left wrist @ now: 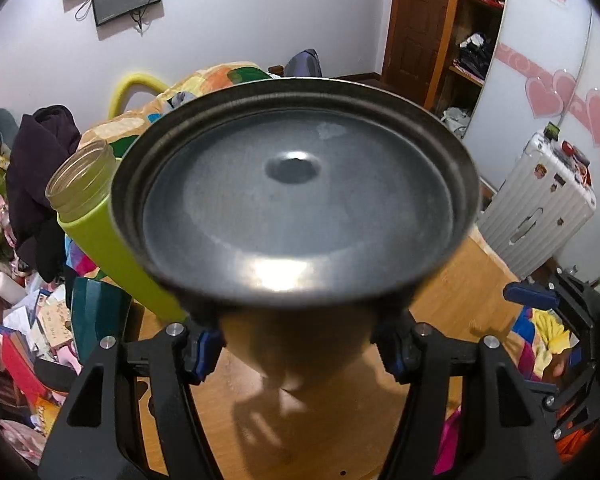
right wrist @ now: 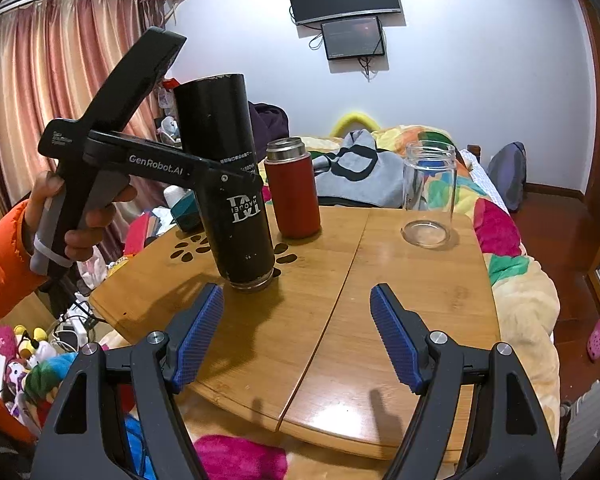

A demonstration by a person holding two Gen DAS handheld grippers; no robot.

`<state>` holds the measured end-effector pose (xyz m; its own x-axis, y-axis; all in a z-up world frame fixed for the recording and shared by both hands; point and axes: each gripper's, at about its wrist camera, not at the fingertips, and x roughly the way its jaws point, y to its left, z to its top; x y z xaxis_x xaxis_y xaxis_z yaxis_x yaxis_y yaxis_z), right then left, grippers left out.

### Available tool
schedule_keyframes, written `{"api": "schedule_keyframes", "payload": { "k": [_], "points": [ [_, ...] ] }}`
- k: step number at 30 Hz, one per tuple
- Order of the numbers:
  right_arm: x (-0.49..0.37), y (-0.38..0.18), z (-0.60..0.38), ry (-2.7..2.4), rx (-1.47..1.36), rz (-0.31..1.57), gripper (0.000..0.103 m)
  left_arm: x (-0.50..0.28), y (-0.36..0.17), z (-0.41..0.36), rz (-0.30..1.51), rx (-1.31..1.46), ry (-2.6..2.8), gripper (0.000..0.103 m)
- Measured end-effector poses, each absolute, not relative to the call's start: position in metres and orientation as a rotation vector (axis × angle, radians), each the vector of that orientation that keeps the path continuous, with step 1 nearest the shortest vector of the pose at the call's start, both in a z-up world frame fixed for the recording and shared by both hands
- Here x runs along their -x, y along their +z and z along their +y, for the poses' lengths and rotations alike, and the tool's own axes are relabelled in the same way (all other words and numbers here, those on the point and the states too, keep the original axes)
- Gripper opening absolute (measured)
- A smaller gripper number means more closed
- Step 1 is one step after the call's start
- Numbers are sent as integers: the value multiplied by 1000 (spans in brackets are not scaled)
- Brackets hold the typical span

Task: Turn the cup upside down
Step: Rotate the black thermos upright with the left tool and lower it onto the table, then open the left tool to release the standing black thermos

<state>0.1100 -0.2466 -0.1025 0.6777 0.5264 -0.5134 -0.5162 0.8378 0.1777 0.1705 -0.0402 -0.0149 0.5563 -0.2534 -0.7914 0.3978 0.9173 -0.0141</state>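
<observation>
Three containers on the wooden table (right wrist: 380, 280): black cup (right wrist: 228, 176) inverted and tilted, mouth down on the tabletop, pinched by left gripper (left wrist: 296, 346); red flask (right wrist: 294, 192) upright, lidless; clear glass jar (right wrist: 428, 192) upright, empty. Right gripper (right wrist: 296, 336) spread, holding nothing.

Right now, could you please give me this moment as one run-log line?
left gripper: shut on tall black metal cup | cup: inverted, mouth touching bamboo table | right gripper: open, empty

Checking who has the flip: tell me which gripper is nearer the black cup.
Left. The left gripper is clamped on the black cup, which is upside down at the table. The right gripper is open and short of it.
</observation>
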Motion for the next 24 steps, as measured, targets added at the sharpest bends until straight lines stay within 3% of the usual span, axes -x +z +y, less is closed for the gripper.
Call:
{"api": "schedule_keyframes", "payload": {
  "k": [19,24],
  "points": [
    [-110,-96,-238,602,-9,562,73,-161,-8,-33,777,-174,-393,66],
    [-108,-93,-233,605,-2,553,73,-142,2,-28,691,-200,-369,79]
  ]
}}
